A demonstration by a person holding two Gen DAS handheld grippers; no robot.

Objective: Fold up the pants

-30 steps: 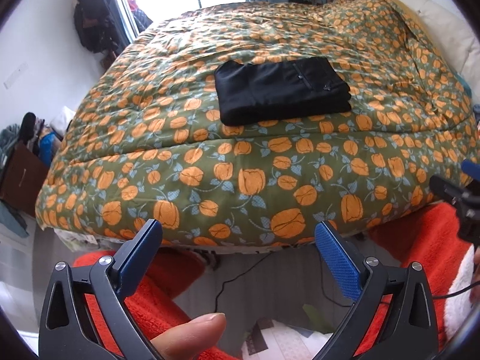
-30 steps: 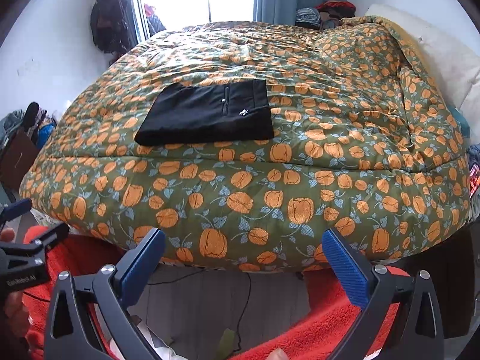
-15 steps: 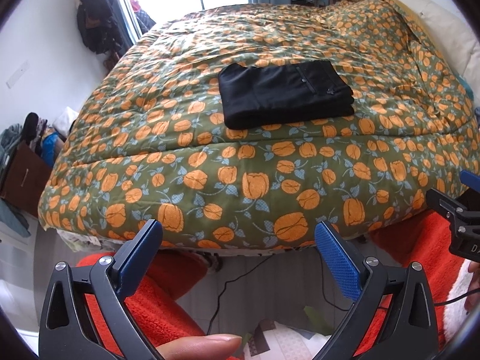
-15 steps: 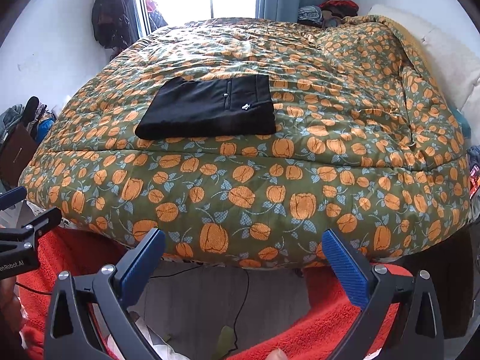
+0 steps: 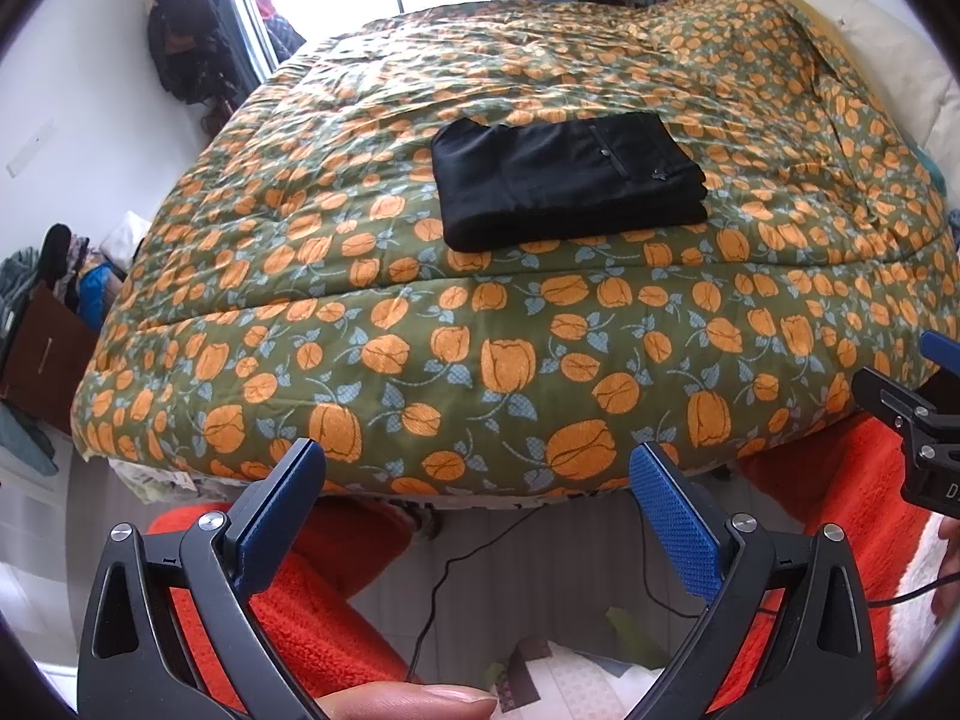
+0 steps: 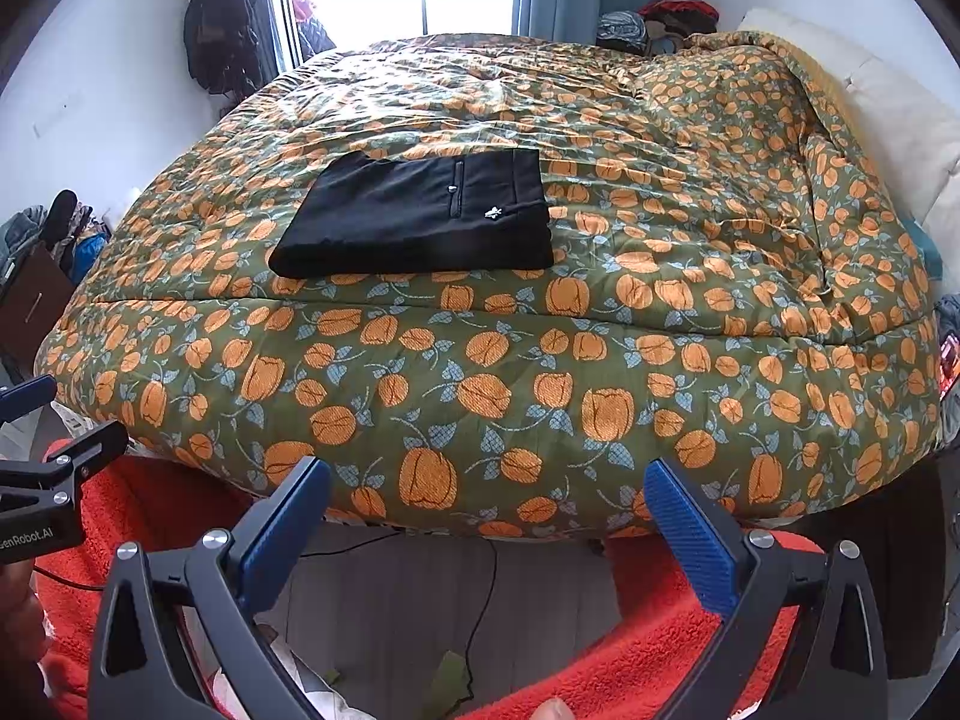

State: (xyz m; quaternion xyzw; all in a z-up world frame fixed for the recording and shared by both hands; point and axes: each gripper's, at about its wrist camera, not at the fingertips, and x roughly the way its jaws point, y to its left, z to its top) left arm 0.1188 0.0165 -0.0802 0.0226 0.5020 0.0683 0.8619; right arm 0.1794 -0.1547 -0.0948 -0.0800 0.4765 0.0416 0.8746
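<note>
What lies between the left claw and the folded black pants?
Only the flowered quilt: its hanging front and a strip of its top separate the open left claw from the pants, clearest in the left wrist view.

The only readable lettering stood on the gripper bodies. In the right wrist view, the left gripper [image 6: 27, 420] at the frame's left edge bore white print reading "enRobot.AI", its first letter cut off by the edge. In the left wrist view, the right gripper [image 5: 927, 372] showed a white "D" and nothing more that could be read.
</note>
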